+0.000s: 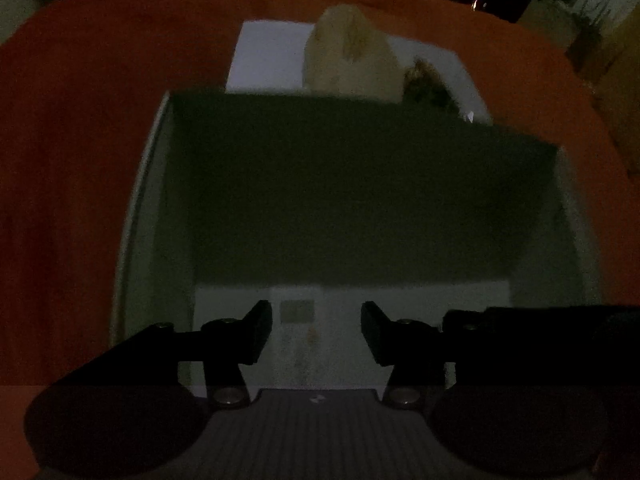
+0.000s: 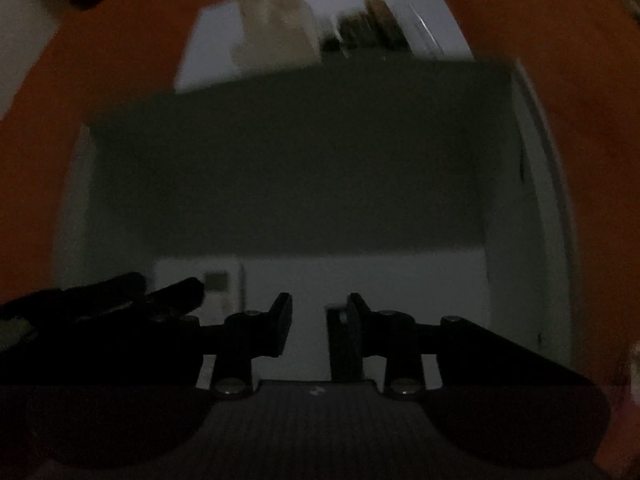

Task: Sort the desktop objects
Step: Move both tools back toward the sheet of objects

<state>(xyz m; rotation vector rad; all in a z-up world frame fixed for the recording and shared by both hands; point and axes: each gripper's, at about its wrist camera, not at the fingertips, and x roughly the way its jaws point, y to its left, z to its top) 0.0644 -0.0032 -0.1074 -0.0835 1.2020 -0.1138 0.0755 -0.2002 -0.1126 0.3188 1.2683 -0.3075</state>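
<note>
Both wrist views look steeply down into a pale open box [image 1: 152, 208] that stands on an orange surface [image 1: 80, 160]. The scene is dim and somewhat blurred.

Left gripper [image 1: 316, 332]: we see its jaws part open with nothing between them, above the pale floor of the box. Directly beyond them lies a flat pale card-like item [image 1: 296, 312] with a small grey square on it; what it is we cannot tell.

Right gripper [image 2: 318, 320]: its jaws stand narrower, also part open. A small pale edge shows by the right jaw, but we cannot tell whether anything is pinched there. The left gripper's dark frame crosses the near left of this view, so the two work side by side over the same box.

Beyond the far wall of the box, a white tray or sheet [image 1: 264, 56] carries a cream, soft-looking lump [image 1: 352, 56] and a darker brown tufted item [image 1: 428, 80] just to its right, well apart from both grippers.

Handling, as we judge it: the flat item in the box looks light, thin and stiff, so we would take it by an edge, since it lies flush on the floor. The cream lump appears soft and yielding, and a grasp across its middle should hold without harm.
</note>
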